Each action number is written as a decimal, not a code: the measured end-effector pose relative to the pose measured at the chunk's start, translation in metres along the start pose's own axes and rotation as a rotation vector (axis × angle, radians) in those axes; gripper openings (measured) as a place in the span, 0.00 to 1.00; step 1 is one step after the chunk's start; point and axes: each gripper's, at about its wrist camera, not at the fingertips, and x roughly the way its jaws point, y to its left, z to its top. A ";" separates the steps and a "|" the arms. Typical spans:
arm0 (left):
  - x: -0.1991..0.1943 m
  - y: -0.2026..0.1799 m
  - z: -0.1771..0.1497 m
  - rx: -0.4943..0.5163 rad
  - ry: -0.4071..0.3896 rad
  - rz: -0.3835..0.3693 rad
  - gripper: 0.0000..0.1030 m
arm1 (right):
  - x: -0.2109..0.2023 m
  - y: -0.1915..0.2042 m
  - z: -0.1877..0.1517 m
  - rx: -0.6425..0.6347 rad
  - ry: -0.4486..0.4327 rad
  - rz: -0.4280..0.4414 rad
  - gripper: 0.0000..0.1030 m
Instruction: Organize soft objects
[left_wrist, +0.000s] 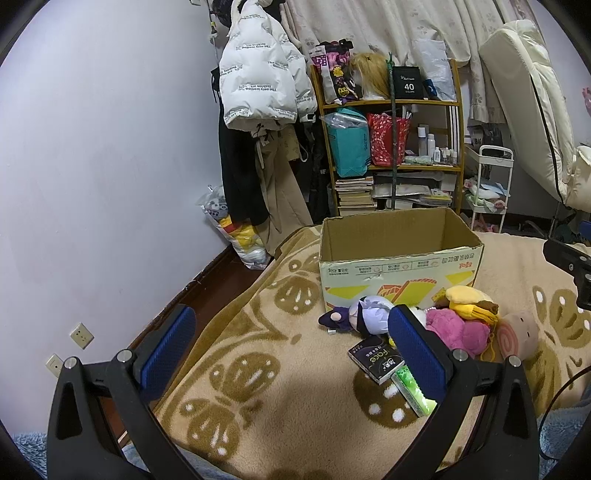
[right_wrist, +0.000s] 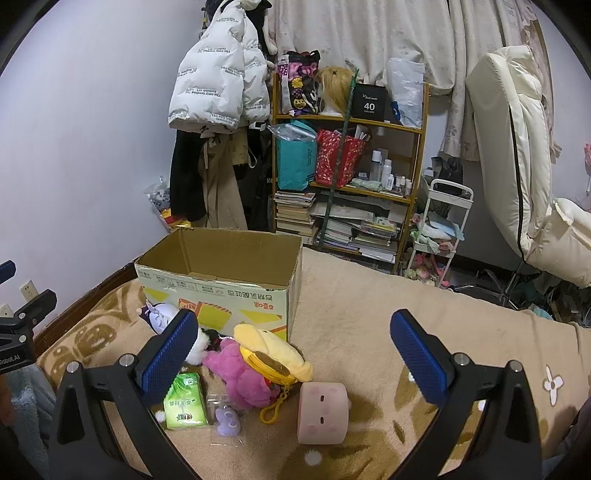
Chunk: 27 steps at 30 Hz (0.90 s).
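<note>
An open, empty-looking cardboard box (left_wrist: 399, 254) (right_wrist: 221, 288) stands on a beige blanket. In front of it lies a heap of soft toys: a purple-haired doll (left_wrist: 364, 314) (right_wrist: 160, 317), a pink plush (left_wrist: 456, 330) (right_wrist: 240, 380), a yellow plush pouch (left_wrist: 469, 301) (right_wrist: 273, 354) and a pink roll-shaped plush (left_wrist: 517, 334) (right_wrist: 323, 411). My left gripper (left_wrist: 291, 343) is open and empty, left of the heap. My right gripper (right_wrist: 293, 350) is open and empty, hovering over the heap.
A black tissue pack (left_wrist: 375, 358), a green tissue pack (right_wrist: 184, 400) (left_wrist: 413, 393) and a small purple item in a bag (right_wrist: 227, 421) lie by the toys. A cluttered shelf (left_wrist: 391, 147), hung coats (left_wrist: 258, 110), a white cart (right_wrist: 439, 229) and a chair (right_wrist: 517, 147) stand beyond the bed.
</note>
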 end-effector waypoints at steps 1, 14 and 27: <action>0.000 0.000 0.000 0.000 -0.001 0.000 0.99 | 0.001 0.000 -0.001 0.001 0.000 0.000 1.00; 0.000 0.000 0.000 0.000 0.001 0.001 0.99 | 0.001 0.000 -0.003 -0.003 0.003 0.002 1.00; 0.000 -0.001 -0.001 0.001 0.001 0.003 0.99 | 0.001 0.000 -0.002 -0.002 0.005 0.003 1.00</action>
